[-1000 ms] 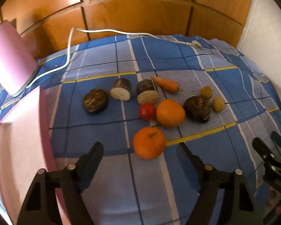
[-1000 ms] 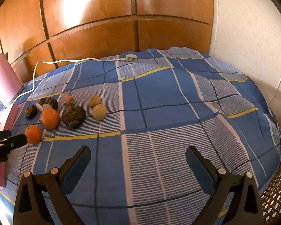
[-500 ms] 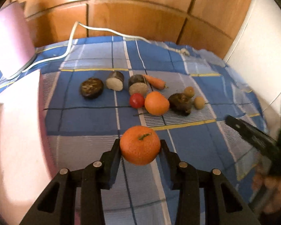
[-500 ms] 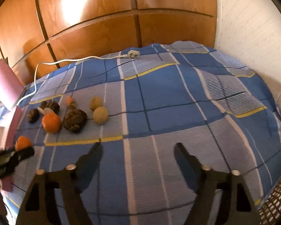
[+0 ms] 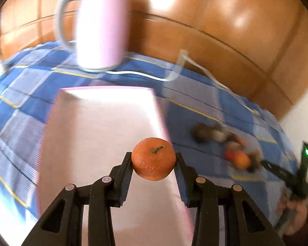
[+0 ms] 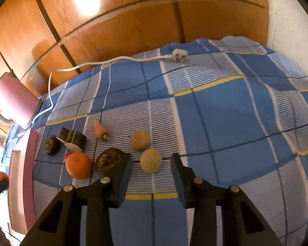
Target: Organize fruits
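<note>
My left gripper (image 5: 154,160) is shut on an orange tangerine (image 5: 153,158) and holds it above the right edge of the pink tray (image 5: 96,135). My right gripper (image 6: 151,167) is open, its jaws on either side of a pale round fruit (image 6: 150,160) on the bed. A second pale fruit (image 6: 140,139), a dark wrinkled fruit (image 6: 108,161), an orange (image 6: 78,165), a carrot (image 6: 100,131) and dark cut pieces (image 6: 71,139) lie around it. The pink tray shows at the left edge of the right wrist view (image 6: 20,182).
A pink kettle (image 5: 100,26) stands behind the tray, its white cord (image 6: 104,63) running along the bed's far edge to a plug (image 6: 179,55). Wooden panels rise behind the bed. A white wall is at the right.
My left gripper shut on the tangerine, lifted it and swung left over the pink tray. My right gripper moved forward to the fruits and narrowed around the pale round fruit.
</note>
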